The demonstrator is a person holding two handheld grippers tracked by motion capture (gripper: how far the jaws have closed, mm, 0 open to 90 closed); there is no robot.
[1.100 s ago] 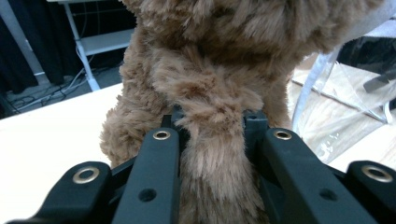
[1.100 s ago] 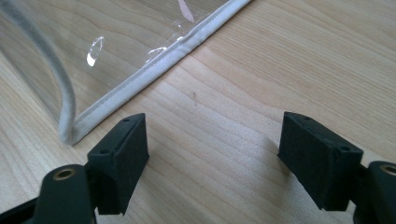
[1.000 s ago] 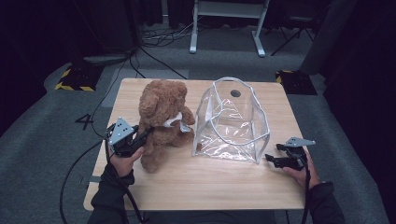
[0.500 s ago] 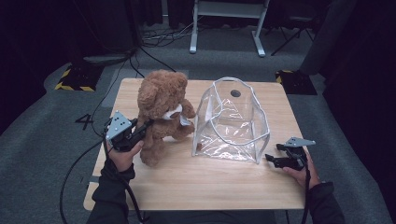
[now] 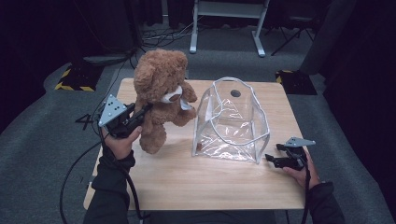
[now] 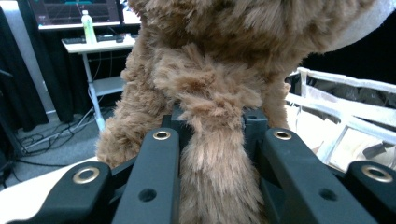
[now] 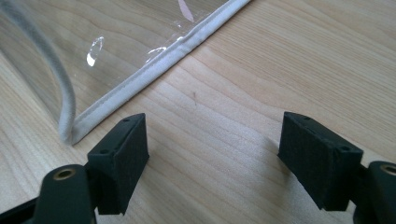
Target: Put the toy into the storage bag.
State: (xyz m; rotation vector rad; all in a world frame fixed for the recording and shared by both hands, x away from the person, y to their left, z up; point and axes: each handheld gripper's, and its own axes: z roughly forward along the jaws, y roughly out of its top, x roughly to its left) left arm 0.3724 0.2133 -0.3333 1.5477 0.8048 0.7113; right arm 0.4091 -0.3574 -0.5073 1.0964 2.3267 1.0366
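One brown teddy bear (image 5: 161,93) is being held upright over the left part of the worktop (image 5: 196,186), its lower paw near the wood; whether it is touching cannot be told. The left hand-held gripper (image 5: 135,116) is clamping one furry limb of the bear; in the left gripper view the two black jaws are closing tight on that limb (image 6: 212,154), fur bulging between them.

One clear plastic bag (image 5: 231,121) with white piping is standing open just beside the bear, on its right, at the middle of the worktop. One of the bear's arms is reaching toward the bag's near wall. A dark round hole (image 5: 236,93) in the wood is showing through the plastic.

The right hand-held gripper (image 5: 275,158) is resting low at the right edge, near the bag's front corner but apart from it. In the right gripper view its jaws are standing wide apart and holding nothing, with bare wood between them and the bag's piped edge (image 7: 154,70) lying just ahead.

Around the worktop: grey carpet (image 5: 46,154), one white frame stand (image 5: 226,23) behind, cables trailing on the floor, and two yellow-and-black striped plates (image 5: 72,86), one at each side.
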